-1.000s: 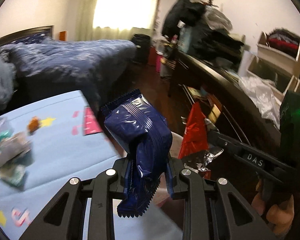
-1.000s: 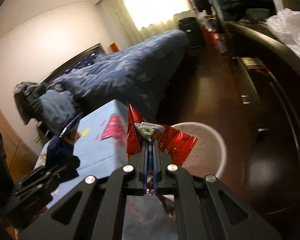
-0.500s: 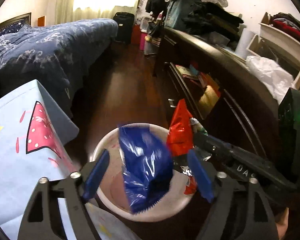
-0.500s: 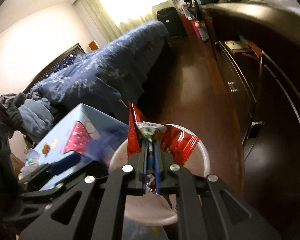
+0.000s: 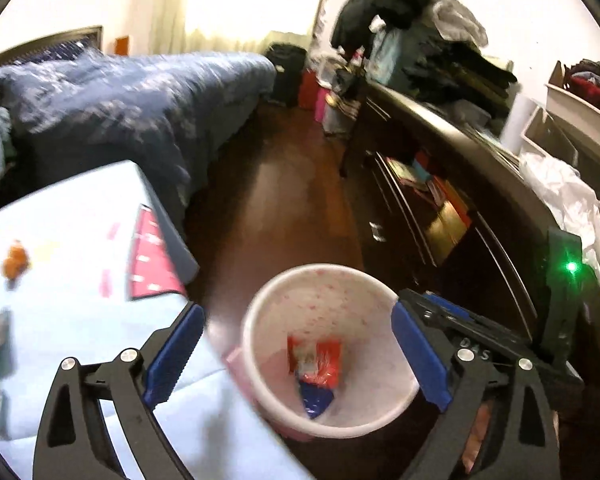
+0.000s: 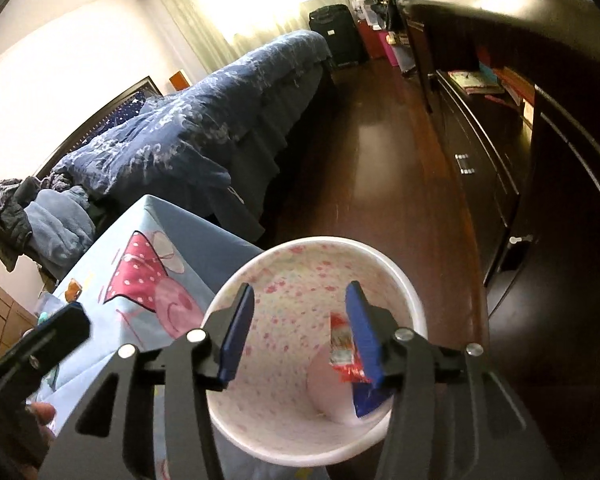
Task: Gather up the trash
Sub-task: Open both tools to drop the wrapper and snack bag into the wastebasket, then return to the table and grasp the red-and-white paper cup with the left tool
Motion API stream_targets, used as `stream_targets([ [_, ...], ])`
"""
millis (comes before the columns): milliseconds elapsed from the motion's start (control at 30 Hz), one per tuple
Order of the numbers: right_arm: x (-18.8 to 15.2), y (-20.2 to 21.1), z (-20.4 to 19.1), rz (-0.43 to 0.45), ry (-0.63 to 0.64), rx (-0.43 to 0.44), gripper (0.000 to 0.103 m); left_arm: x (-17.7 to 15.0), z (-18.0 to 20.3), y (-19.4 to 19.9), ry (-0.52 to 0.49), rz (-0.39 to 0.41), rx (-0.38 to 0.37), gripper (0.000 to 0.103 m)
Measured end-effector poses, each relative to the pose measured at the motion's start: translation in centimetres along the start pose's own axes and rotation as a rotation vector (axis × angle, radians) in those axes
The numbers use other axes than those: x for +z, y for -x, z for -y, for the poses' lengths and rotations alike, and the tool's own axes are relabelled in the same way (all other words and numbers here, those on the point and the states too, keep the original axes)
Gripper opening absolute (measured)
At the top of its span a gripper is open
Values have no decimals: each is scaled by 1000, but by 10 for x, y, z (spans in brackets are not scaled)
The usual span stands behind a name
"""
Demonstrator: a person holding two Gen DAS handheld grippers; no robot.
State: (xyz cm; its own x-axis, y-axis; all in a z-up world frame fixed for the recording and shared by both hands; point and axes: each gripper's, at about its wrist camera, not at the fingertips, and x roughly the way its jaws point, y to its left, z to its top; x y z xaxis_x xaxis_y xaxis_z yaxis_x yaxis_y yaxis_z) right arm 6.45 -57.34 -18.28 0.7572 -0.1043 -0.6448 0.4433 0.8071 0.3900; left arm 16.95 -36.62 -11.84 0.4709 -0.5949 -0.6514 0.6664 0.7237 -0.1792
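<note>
Overexposed, blown-out daylight from the curtained window (image 5: 236, 4) far beyond the jaws. Bright glare patch on the glossy dark wooden floor (image 6: 376, 136) ahead of them. Motion smear across the left wrist view, worst left of the jaws. Sharper right wrist view. Fisheye bending and black vignette at the edges.

Two wrappers (image 5: 315, 362) lie in the bin (image 5: 256, 320) beside the table (image 5: 80, 240).

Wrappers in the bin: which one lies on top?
The red wrapper lies on top. The blue wrapper sits beneath it at the bottom of the white bin, with only its lower part showing.
</note>
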Motion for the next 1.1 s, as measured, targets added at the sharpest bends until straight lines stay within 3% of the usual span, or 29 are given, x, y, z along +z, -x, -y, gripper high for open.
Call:
stream_targets([
  [67,-1,8,-7,9,12,-7,61,-1,-5,16,4,37,47,98],
  [167,-7,25,-27,35,58,-3,67,-6,-17,43,14,96,134,99],
  [233,-11,36,-44,47,84,10,80,-10,-26,56,25,116,185,99],
  [367,-19,57,-81,73,152,44,91,-24,-56,94,95,163,303,99],
  [500,-26,68,-117,68,215,97,97,-37,-90,129,153,187,429,99],
  [800,-57,69,-205,9,402,213,98,-78,-191,194,315,189,653,99],
  [900,-68,64,-232,-10,462,235,98,-87,-229,197,377,177,675,99],
  [1100,-82,52,-274,-49,529,279,98,-80,-292,161,387,46,565,99],
])
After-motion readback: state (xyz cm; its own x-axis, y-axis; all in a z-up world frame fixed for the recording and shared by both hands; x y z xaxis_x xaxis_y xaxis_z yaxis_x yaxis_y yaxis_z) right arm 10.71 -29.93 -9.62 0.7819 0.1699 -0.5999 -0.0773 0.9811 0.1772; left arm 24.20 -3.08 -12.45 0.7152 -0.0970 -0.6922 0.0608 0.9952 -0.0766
